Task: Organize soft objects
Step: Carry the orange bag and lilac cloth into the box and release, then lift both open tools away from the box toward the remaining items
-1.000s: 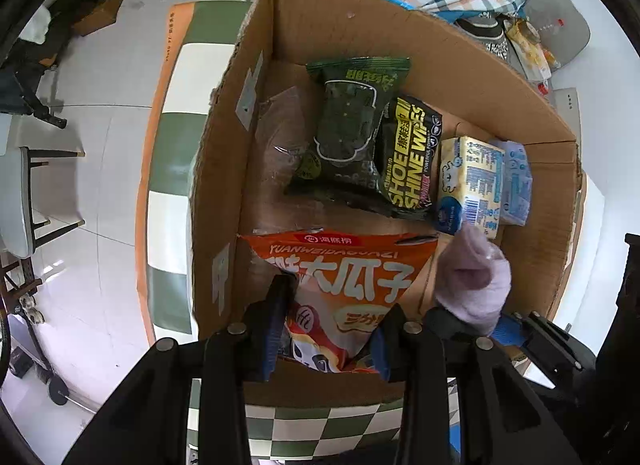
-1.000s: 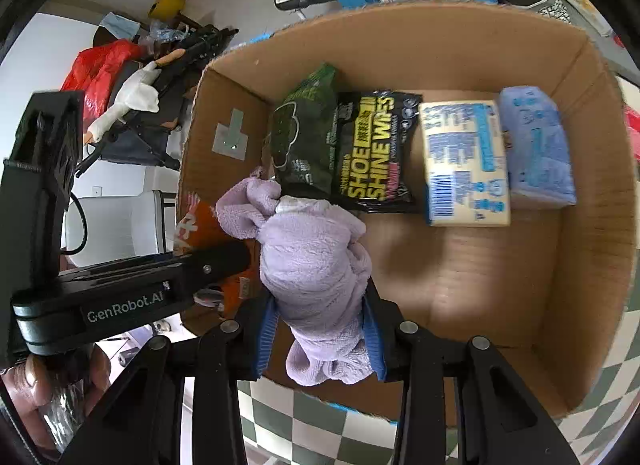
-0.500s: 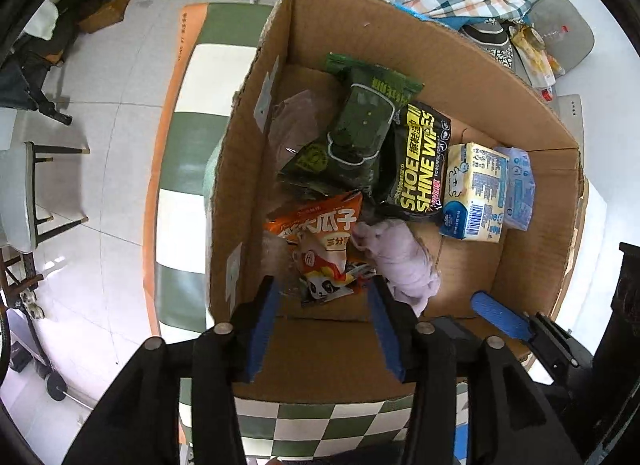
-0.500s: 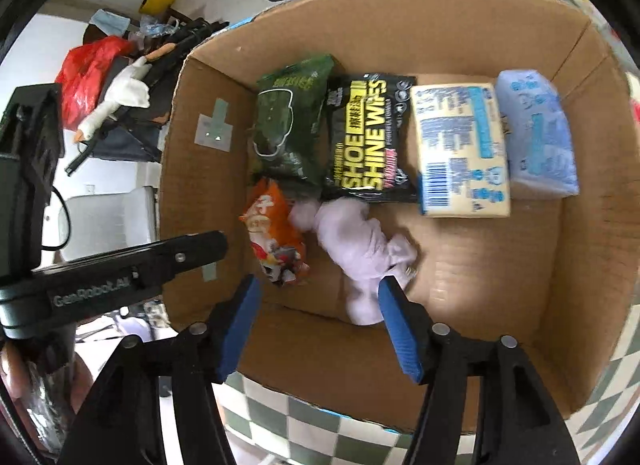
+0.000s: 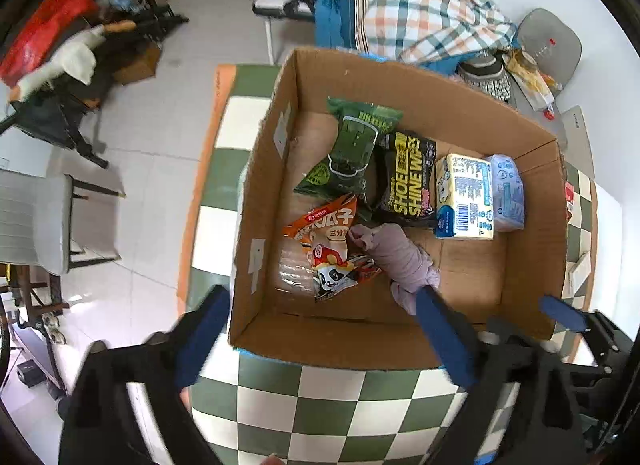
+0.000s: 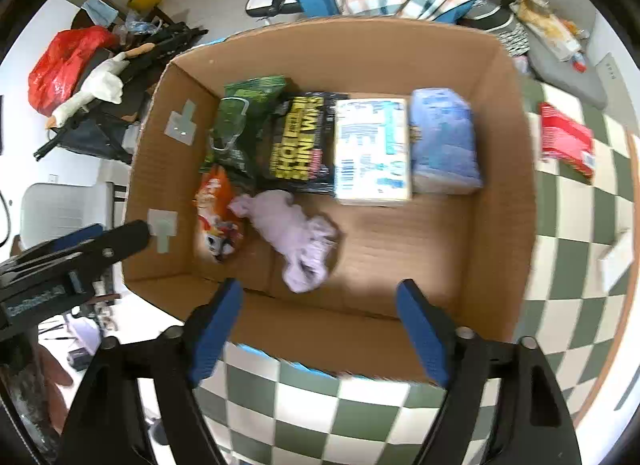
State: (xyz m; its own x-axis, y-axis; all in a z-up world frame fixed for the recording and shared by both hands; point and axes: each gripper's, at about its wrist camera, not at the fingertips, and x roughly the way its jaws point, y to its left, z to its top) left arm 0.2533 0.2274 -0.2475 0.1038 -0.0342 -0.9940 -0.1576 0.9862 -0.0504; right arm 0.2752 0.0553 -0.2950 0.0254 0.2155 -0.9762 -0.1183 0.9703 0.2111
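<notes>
Lilac cloth (image 6: 296,237) is laid on cardboard box (image 5: 460,117) floor beside orange snack bag (image 5: 328,245), long axis diagonal, beyond both empty hand-held grippers, left hand-held gripper (image 5: 324,341) and right hand-held gripper (image 6: 320,331), jaws opening.

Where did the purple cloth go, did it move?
Yes. The purple cloth dropped from the right gripper onto the cardboard box floor, beside the orange snack bag.

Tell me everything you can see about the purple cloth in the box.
The purple cloth is pale lilac, soft and fuzzy-looking, crumpled into a loose elongated bundle. It lies on the floor of the cardboard box, near the front wall, free of both grippers. One end touches the orange snack bag; the black wipes pack lies just behind it.
</notes>
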